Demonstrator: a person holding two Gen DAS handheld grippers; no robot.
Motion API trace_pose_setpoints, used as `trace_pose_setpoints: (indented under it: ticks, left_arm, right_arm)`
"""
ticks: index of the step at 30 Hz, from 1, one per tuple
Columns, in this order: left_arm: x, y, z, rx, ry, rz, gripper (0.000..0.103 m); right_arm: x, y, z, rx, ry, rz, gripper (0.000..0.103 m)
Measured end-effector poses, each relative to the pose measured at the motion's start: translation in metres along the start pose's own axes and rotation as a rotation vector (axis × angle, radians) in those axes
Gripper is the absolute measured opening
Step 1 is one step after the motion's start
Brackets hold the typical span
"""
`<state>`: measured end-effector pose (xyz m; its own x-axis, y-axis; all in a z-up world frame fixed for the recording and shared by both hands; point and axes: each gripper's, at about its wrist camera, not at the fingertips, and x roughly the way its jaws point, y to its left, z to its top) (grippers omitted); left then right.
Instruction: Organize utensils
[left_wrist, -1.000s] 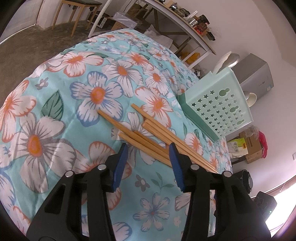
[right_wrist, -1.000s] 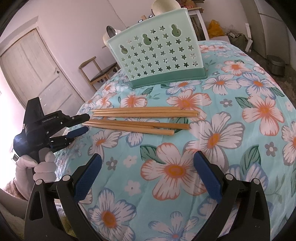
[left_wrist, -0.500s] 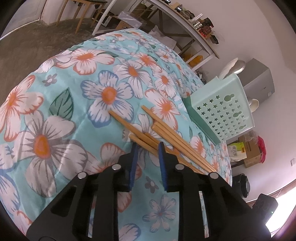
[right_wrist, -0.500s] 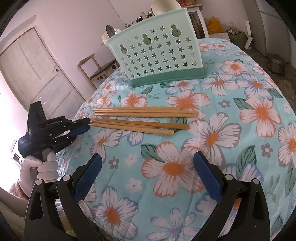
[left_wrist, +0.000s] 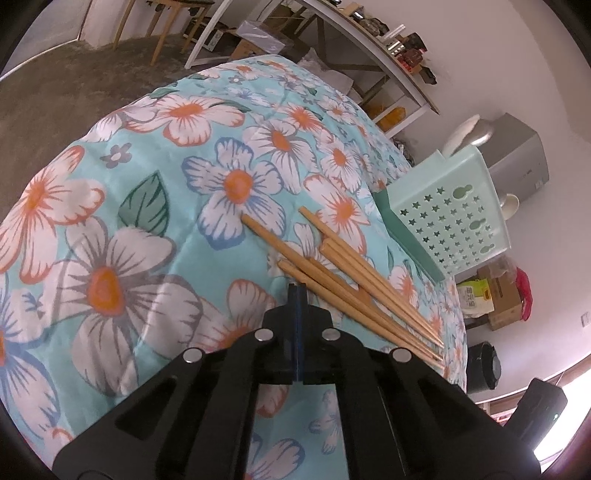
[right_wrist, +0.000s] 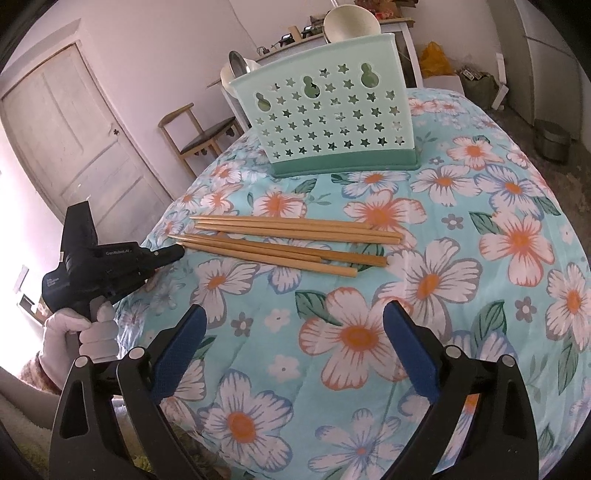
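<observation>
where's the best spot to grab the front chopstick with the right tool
Judging by its pose, take the nearest chopstick near its thicker end, which sticks out clear of the others. It lies flat and crosswise on the tablecloth, so bring the open right tool down from above, fingers straddling its width.

Right gripper (right_wrist: 295, 347) blue-padded jaws spread wide over floral turquoise tablecloth (right_wrist: 424, 280), four wooden chopsticks (right_wrist: 288, 242) lying flat ahead, mint star-perforated plastic utensil basket (right_wrist: 328, 118) behind them, black left gripper (right_wrist: 173, 254) tip at their thin ends.
</observation>
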<state>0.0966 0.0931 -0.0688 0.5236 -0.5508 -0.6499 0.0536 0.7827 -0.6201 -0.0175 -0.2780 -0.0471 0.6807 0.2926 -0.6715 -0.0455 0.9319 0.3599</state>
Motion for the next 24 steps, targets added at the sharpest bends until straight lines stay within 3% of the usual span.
trace_pose_setpoints:
  ticks: [12, 18, 24]
  left_arm:
    - [-0.011, -0.027, -0.028, 0.137, 0.017, 0.046, 0.0]
    - [-0.015, -0.038, -0.034, 0.187, 0.007, 0.052, 0.0]
    - [-0.015, -0.034, -0.022, 0.127, -0.018, -0.001, 0.0]
  right_arm:
    - [-0.004, 0.01, -0.002, -0.016, -0.016, 0.003, 0.092]
    - [0.009, 0.018, 0.016, -0.052, -0.004, 0.016, 0.078]
    - [0.043, 0.046, 0.05, -0.166, 0.022, 0.03, 0.063]
